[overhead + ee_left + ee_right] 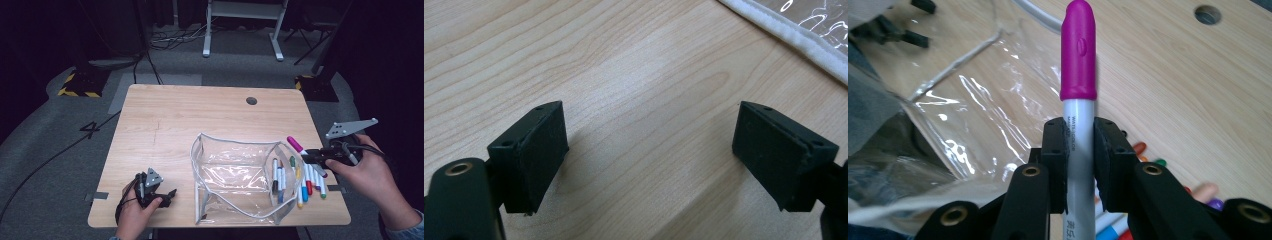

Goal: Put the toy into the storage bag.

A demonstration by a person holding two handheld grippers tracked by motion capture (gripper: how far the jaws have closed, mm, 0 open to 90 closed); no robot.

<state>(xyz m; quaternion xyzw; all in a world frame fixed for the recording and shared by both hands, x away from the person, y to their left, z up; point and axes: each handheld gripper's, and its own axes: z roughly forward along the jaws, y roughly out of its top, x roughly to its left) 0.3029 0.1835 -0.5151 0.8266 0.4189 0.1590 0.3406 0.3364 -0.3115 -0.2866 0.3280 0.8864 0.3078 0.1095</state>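
High view: we lift a magenta-capped marker (304, 151).
Right gripper (311, 156) fingers pinch its barrel, cap toward ten o'clock; left gripper (170, 195) fingers spread.

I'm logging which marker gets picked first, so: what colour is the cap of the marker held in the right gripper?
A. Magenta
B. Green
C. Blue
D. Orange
A: in the right gripper view the right gripper has its jaws pressed on the white barrel of a marker with a magenta cap; the high view shows the same marker lifted above the other markers lying beside the clear pouch.
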